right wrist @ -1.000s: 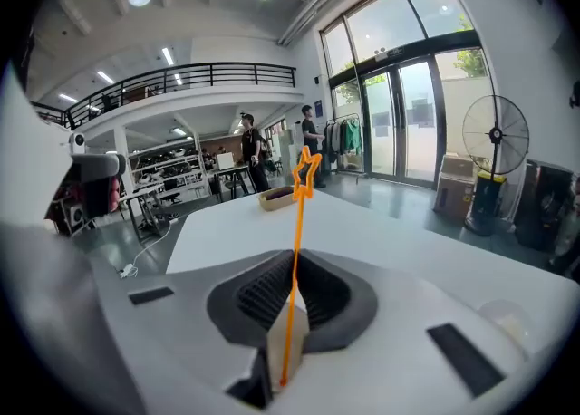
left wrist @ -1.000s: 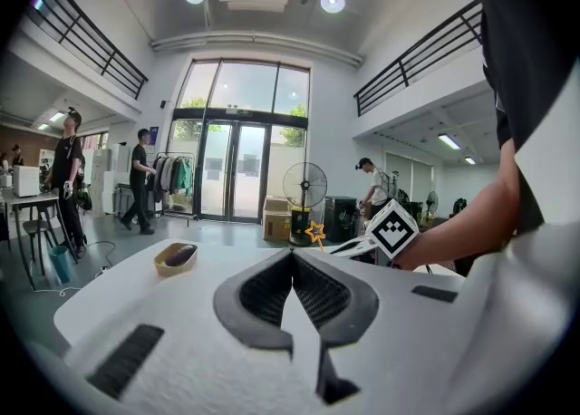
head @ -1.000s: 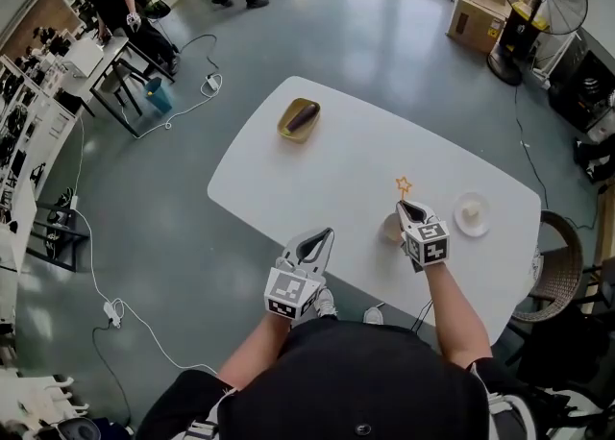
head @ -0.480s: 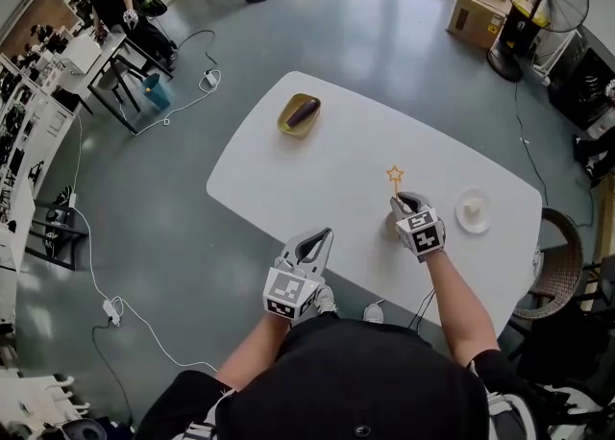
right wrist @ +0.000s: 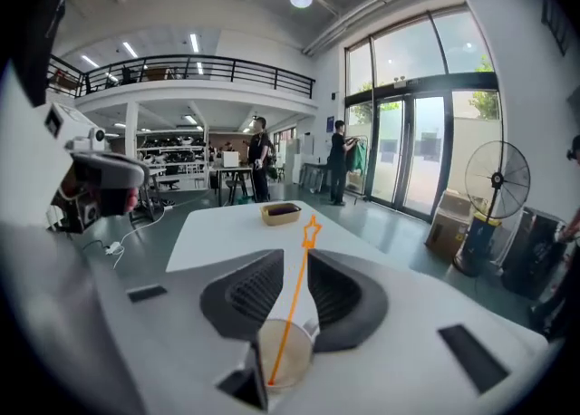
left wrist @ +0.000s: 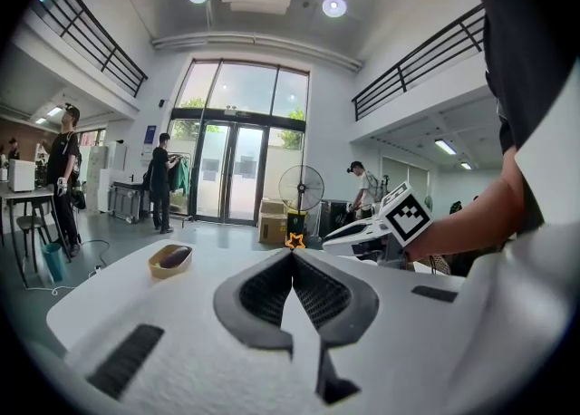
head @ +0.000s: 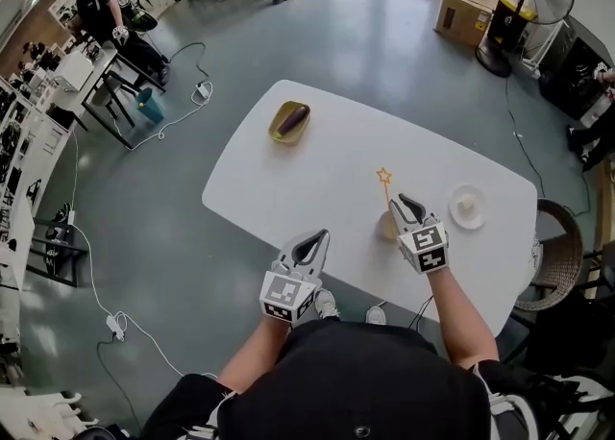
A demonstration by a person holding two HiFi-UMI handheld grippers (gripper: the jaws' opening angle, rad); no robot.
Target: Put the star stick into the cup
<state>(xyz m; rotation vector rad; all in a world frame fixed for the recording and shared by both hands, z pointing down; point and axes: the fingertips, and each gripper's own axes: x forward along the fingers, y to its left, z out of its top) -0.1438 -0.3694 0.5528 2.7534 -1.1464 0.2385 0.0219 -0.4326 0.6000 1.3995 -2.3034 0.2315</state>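
Right gripper (head: 408, 206) has drawn back from the stick (head: 385, 190), which now stands tilted in the cup (head: 386, 228) near the tabletop's (head: 317, 174) near edge. Its jaws are released and set apart either side of the shaft. Left gripper (head: 316, 239) is at the near edge, jaws clenched on nothing.

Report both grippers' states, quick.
Left gripper: shut, empty.
Right gripper: open; the stick passes between its jaws, lower end in the cup.
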